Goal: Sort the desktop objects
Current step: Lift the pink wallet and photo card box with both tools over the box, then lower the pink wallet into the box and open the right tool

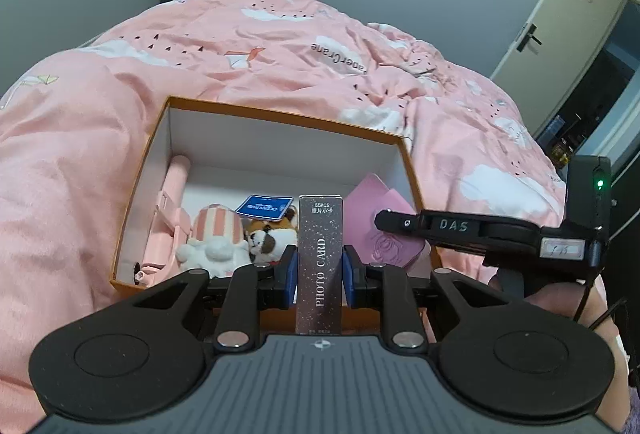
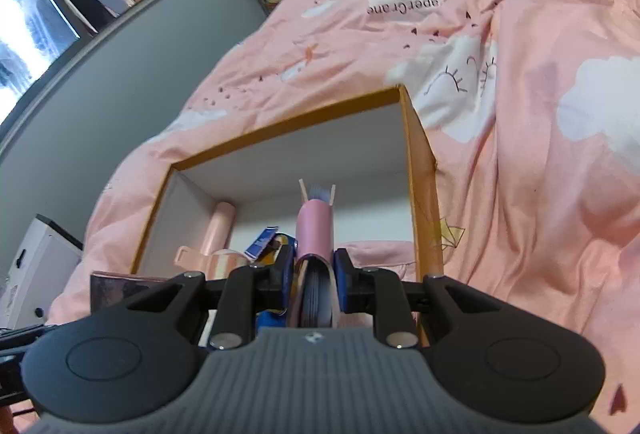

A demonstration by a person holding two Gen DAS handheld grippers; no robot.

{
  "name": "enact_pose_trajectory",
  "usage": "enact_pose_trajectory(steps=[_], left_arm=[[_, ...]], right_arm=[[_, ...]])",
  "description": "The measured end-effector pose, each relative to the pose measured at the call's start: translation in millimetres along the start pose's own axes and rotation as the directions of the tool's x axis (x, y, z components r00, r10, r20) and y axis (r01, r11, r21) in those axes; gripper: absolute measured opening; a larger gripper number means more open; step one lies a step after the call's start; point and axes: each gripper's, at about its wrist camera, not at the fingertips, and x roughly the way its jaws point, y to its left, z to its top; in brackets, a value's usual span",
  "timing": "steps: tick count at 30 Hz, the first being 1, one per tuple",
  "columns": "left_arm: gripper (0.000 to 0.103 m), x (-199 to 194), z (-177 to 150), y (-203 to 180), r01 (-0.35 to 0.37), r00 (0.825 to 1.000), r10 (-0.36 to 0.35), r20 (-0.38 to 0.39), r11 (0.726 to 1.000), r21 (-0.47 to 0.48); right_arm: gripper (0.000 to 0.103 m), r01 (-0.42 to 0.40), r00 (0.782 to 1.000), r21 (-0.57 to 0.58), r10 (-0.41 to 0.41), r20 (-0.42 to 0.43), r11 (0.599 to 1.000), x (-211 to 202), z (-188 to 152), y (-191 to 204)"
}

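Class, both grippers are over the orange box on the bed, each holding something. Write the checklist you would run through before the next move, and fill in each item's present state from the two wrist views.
1. Left gripper firmly holds the photo card box: ok, blue pads press both its sides.
2. Right gripper firmly holds the pink notebook: ok, clamped at the spine.
3. Orange box open: ok, no lid on it.
4. Free floor space inside the box: ok, white floor bare toward the far wall.
5. Plush toys clear of the drop spot: cannot tell, they lie just beyond the photo card box.
6. Grippers clear of each other: cannot tell, they look close together.
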Motion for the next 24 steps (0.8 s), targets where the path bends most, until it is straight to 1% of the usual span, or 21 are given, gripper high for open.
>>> enact_pose_trajectory(steps=[2, 5, 9, 10, 11, 13, 20, 22, 24], left_arm=[[0.025, 3, 1, 4, 0.004, 1.0, -0.004, -0.002, 1.0, -0.013], [0.025, 5, 1, 8, 0.009, 1.0, -0.009, -0.004, 1.0, -0.023], [0.025, 9, 2, 12, 0.023, 1.0, -0.023, -0.007, 0.999, -0.033], [0.025, 9, 2, 13, 0.029, 1.0, -0.029, -0.007, 0.999, -0.035], [0.025, 9, 2, 14, 0.034, 0.999, -0.035, -0.007, 0.999, -0.037], [0.025, 10, 3, 15, 0.04, 0.999, -0.04, -0.005, 0.998, -0.039], [0.025, 17, 9, 15, 0.063, 0.998, -0.063, -0.003, 0.997, -0.035], [0.025, 21, 13, 15, 0.083, 0.997, -0.083, -0.005, 0.996, -0.043], [0.025, 27, 17, 14, 0.108, 0.994, -0.109, -0.005, 0.993, -0.053]], right_arm=[[0.023, 0.033, 0.999, -0.004, -0.033, -0.007, 0.999, 8, -1, 1], [0.023, 0.035, 0.999, 0.023, -0.034, -0.037, 0.999, 20, -2, -2], [0.024, 0.056, 0.998, 0.015, -0.055, -0.034, 0.998, 21, -3, -2], [0.026, 0.064, 0.997, 0.01, -0.063, -0.038, 0.998, 21, -2, -2], [0.028, 0.075, 0.996, -0.002, -0.075, -0.046, 0.997, 20, -2, -2], [0.028, 0.1, 0.994, -0.028, -0.101, -0.052, 0.995, 17, -2, -1], [0.028, 0.124, 0.989, -0.121, -0.133, -0.068, 0.985, 9, 2, -1], [0.028, 0.13, 0.989, -0.146, -0.139, -0.059, 0.981, 5, 2, 0], [0.028, 0.127, 0.991, -0.167, -0.134, -0.029, 0.978, -2, 3, 0]])
